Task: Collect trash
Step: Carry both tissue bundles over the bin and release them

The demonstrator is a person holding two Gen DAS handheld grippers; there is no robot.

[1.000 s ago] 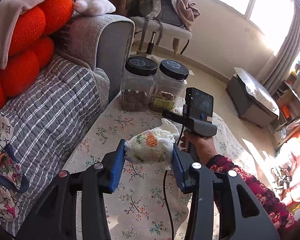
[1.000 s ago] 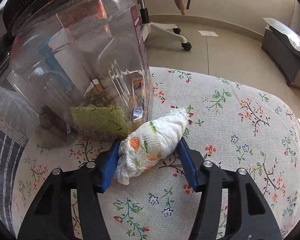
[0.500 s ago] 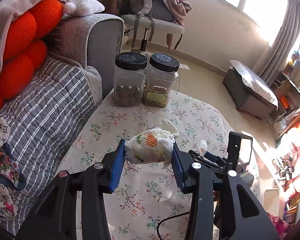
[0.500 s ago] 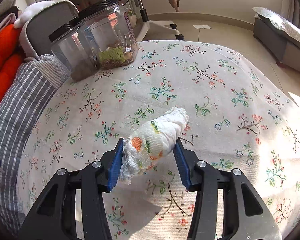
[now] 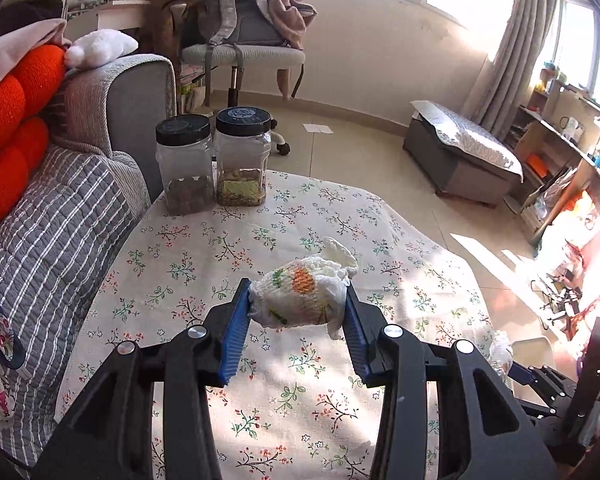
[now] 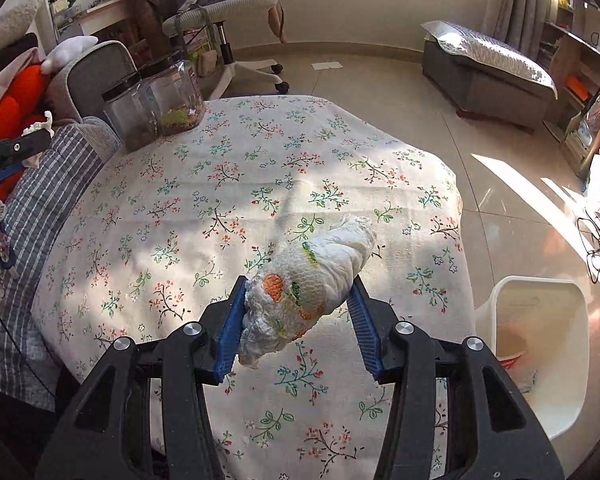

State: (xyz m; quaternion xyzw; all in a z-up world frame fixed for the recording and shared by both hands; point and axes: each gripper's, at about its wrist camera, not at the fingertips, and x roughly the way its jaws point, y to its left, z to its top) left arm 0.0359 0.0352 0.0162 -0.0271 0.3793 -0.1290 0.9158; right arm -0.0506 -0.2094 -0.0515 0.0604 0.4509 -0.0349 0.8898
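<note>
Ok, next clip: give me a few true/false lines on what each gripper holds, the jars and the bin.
1. The left gripper holds a crumpled wad. True.
2. The right gripper is empty. False: it is shut on its own wad.
3. Both jars have their black lids on. True.
4. The jars stand at the table's edge next to the bin. False: they stand at the sofa side; the white bin is on the floor off the opposite edge.
5. The right wad is already in the bin. False: it is held above the table.
</note>
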